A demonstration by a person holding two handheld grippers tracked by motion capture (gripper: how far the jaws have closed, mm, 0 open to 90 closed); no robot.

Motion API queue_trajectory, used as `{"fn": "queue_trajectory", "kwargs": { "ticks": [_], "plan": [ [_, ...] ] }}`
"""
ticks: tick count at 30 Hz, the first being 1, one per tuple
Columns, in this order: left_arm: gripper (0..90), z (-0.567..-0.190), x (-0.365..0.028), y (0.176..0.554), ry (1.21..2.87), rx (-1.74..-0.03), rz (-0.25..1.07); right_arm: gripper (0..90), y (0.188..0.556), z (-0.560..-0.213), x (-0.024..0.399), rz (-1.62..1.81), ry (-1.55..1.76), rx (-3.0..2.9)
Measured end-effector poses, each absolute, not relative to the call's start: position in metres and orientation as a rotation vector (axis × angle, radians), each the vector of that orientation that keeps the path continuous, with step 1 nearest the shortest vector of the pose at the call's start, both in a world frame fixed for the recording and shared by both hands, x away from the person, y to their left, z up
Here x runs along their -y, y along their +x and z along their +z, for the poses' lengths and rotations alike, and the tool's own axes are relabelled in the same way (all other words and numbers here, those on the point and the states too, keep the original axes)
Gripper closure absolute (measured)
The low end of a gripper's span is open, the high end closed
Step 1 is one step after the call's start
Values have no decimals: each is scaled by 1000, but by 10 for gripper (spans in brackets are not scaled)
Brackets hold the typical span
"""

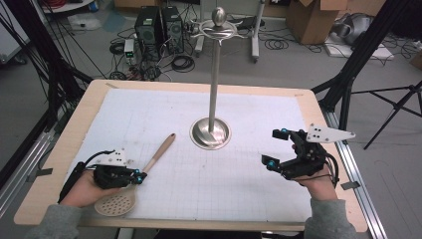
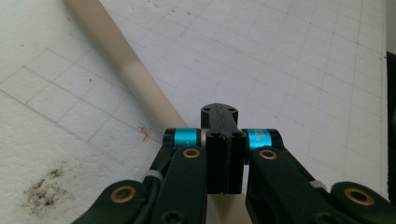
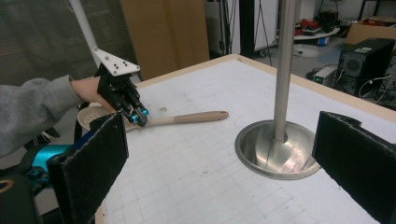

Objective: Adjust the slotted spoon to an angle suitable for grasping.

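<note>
A beige slotted spoon lies on the white grid mat, its long handle pointing up and right toward the metal stand. My left gripper is low over the handle near the spoon's head, jaws pressed together. In the left gripper view the shut jaws sit just above the handle, which runs underneath them with nothing visible between the pads. My right gripper hovers at the right of the mat, jaws wide open and empty. Its pads frame the stand's base and the left gripper.
A steel stand with a round base, a tall pole and hooks at its top stands mid-table. The wooden table edge borders the mat. Computers, cables and cardboard boxes lie on the floor beyond.
</note>
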State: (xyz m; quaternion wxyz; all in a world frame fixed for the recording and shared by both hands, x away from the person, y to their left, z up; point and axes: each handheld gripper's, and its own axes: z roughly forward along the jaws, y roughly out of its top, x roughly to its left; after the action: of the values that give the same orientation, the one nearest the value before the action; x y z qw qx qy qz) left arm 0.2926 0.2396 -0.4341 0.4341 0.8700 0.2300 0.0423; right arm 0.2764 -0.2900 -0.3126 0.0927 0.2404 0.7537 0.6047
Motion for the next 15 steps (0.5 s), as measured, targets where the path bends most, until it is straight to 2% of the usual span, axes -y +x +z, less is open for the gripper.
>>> {"fn": "queue_trajectory", "kwargs": {
  "ticks": [3, 8, 15],
  "plan": [
    [896, -432, -247, 299, 2074, -643, 98, 22, 275, -312, 291, 1797, 715, -2234],
    [896, -434, -252, 308, 2016, -743, 105, 22, 273, -311, 296, 1805, 723, -2214],
    [897, -446, -241, 316, 2122, -757, 147, 22, 270, -311, 296, 1803, 723, -2220]
  ]
}}
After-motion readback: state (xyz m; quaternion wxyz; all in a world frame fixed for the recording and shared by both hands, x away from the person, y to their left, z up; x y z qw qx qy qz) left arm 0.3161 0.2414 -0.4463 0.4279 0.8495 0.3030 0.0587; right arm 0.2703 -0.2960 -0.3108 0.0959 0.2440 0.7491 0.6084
